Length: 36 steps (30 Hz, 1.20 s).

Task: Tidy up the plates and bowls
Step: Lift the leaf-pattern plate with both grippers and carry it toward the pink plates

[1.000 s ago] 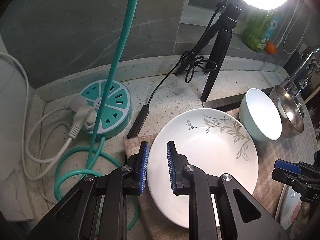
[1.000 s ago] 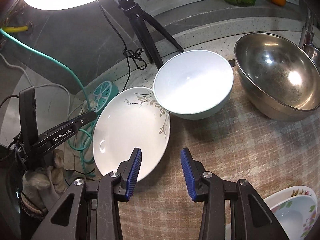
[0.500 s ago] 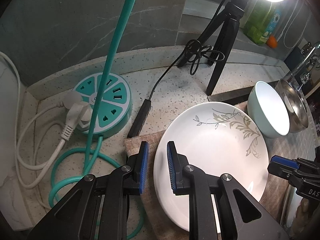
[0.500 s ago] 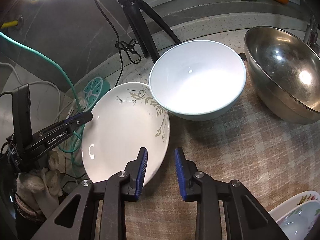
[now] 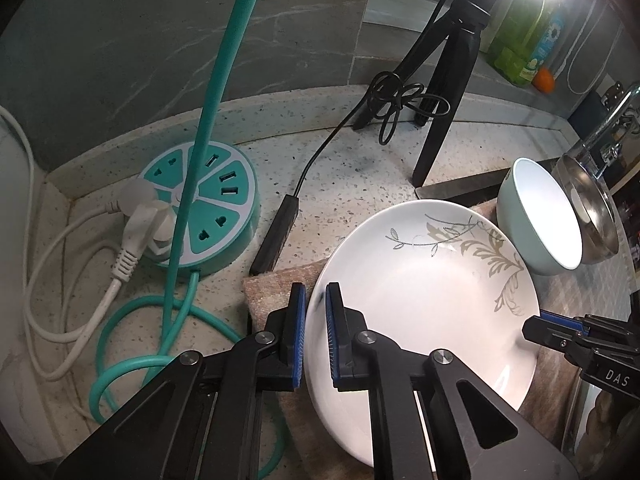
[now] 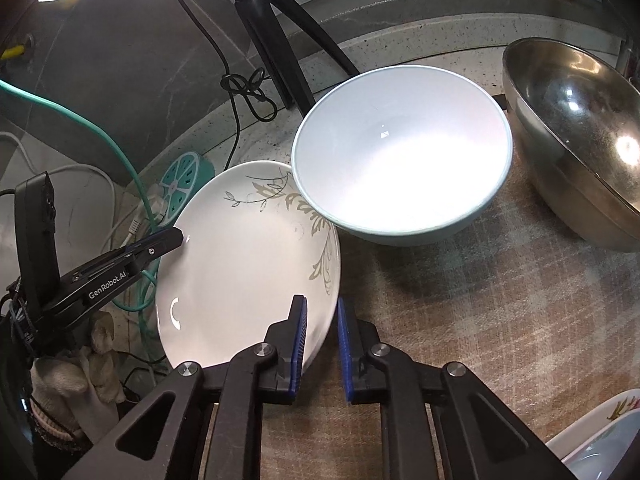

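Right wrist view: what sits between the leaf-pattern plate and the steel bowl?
The pale blue bowl, its rim overlapping the leaf-pattern plate on one side; plaid mat shows before the steel bowl. Clearest in the right wrist view.

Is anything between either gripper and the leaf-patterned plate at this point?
Nothing visible. The left gripper and right gripper have just closed on opposite edges of the plate, its rim between their pads.

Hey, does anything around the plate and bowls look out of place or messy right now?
Nothing is spilled or broken. The white leaf-patterned plate juts past the left edge of the checked mat, pinched by both the left gripper and right gripper. The pale blue bowl overlaps its far rim; whether they touch is unclear.
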Tool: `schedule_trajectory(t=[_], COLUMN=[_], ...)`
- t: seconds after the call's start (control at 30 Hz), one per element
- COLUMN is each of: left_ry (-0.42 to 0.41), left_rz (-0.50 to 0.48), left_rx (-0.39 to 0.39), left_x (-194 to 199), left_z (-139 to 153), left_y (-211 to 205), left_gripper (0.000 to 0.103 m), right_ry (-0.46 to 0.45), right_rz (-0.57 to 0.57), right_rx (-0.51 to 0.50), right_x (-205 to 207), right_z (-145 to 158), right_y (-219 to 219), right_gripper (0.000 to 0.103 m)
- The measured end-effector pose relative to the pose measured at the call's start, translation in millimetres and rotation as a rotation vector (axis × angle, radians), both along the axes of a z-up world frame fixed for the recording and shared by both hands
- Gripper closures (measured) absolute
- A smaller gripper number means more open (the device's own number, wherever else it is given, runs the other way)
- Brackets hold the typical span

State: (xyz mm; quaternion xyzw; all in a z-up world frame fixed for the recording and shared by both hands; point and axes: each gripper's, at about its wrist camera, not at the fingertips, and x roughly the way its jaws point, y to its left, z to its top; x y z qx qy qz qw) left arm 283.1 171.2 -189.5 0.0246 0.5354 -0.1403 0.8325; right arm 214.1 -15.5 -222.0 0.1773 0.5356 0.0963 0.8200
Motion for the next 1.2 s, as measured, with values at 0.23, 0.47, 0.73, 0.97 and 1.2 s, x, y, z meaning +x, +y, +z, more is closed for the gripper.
schedule_trajectory(t=[0.23, 0.47, 0.73, 0.97, 1.2], left_ry=[0.005, 0.024, 0.036, 0.055, 0.075], left_rz=[0.016, 0.057, 0.082, 0.098, 0.118], left_rx=[-0.015, -0.06, -0.066, -0.062, -0.071], left_x=[1.0, -2.3, -15.3, -32.3, -53.7], left_z=[-2.7, 0.7, 3.4, 2.0, 6.4], left_y=[1.1, 10.2, 14.1, 15.9, 18.6], left_gripper=[0.096, 0.096, 0.096, 0.096, 0.096], right_ry=[0.003, 0.007, 0.015, 0.011, 0.009], right_rz=[-0.002, -0.005, -0.005, 0.008, 0.021], right_rx=[-0.004, 0.001, 0.017, 0.018, 0.019], right_x=[1.2, -1.2, -7.4, -13.8, -20.2], right_z=[-0.6, -1.2, 1.5, 5.3, 9.8], right_y=[0.8, -0.5, -2.5, -2.3, -4.3], right_gripper=[0.094, 0.094, 0.094, 0.094, 0.094])
